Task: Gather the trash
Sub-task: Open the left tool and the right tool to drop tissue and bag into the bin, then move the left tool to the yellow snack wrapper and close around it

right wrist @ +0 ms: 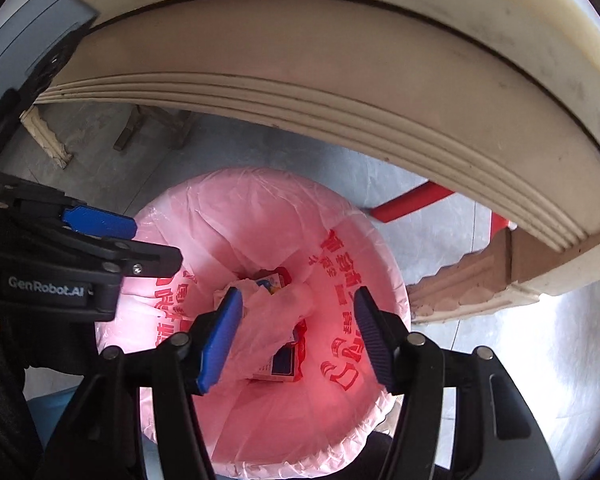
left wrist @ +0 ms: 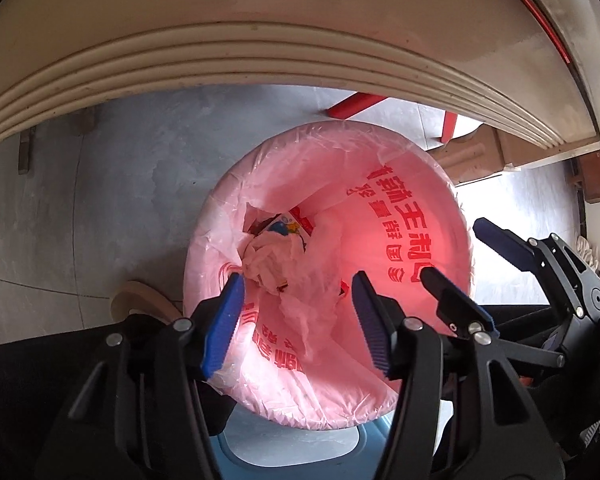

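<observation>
Below, crumpled trash (left wrist: 276,256) in pink-lined bin (left wrist: 440,184) (red print), both grippers' fingers apart.

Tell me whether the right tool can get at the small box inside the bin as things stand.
Probably yes. The right tool hangs open over the bin's open mouth, the small box showing between its fingers. Only a crumpled pink bag partly covers it.

bright daylight from the right, floor (right wrist: 532,344) glare, strong fisheye edge warping
</observation>
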The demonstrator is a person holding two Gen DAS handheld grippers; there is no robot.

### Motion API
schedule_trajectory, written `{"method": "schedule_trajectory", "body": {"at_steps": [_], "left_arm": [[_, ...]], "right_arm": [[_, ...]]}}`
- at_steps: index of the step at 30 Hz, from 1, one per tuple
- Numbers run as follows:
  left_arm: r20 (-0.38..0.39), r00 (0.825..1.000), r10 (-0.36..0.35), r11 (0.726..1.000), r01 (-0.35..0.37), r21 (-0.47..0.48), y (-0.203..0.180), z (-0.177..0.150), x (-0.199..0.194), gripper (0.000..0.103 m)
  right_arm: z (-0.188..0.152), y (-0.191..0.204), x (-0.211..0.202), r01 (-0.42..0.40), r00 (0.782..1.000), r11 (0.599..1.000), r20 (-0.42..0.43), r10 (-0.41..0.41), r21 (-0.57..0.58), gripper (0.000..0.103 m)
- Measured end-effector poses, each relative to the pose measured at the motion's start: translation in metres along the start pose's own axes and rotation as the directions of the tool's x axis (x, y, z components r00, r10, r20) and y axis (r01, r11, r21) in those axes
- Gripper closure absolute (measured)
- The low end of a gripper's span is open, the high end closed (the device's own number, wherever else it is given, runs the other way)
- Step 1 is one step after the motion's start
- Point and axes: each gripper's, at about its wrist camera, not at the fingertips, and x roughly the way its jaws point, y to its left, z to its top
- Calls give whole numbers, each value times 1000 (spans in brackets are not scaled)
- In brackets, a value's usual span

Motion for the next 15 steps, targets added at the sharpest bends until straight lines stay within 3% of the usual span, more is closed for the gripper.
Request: {"method": "schedule_trajectory", "body": {"at_steps": [9,15], "left_arm": [[35,997,70,996,-72,47,-10,-6,-10,48],[54,989,141,983,-146,113,-15,-24,-45,48]], "right_arm": [[1,-5,-9,-21,1000,1000,-7,21,16,46],[8,-13,-56,-35,999,996,-10,36,76,46]]}}
